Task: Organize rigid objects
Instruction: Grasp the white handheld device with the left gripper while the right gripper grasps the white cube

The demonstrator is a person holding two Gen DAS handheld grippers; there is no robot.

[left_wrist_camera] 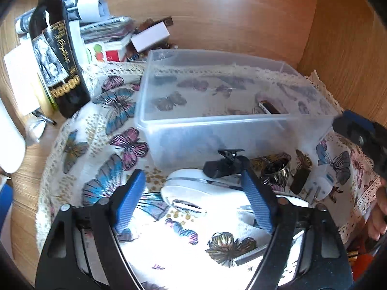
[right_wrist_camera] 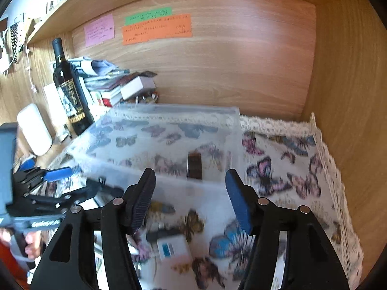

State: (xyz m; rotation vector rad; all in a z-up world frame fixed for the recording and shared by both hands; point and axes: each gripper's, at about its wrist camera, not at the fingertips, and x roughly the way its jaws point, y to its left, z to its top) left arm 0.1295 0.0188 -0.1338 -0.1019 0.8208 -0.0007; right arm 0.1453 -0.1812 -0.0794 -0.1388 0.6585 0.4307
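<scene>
In front of the clear rectangular plastic bin [left_wrist_camera: 183, 130], the released left gripper [left_wrist_camera: 193, 193] straddles a smooth white oval device [left_wrist_camera: 193, 193]; the right gripper [right_wrist_camera: 191, 193] also gapes, empty, before the bin.

left gripper [left_wrist_camera: 193, 200] fingers apart | over white case [left_wrist_camera: 205, 193] | clear bin [left_wrist_camera: 241, 123] behind

Small box [right_wrist_camera: 173, 247] (label blurred) cannot be identified.

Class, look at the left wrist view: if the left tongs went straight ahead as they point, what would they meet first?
Probably the white oval case lying between the open left tongs; depth is unclear.
</scene>
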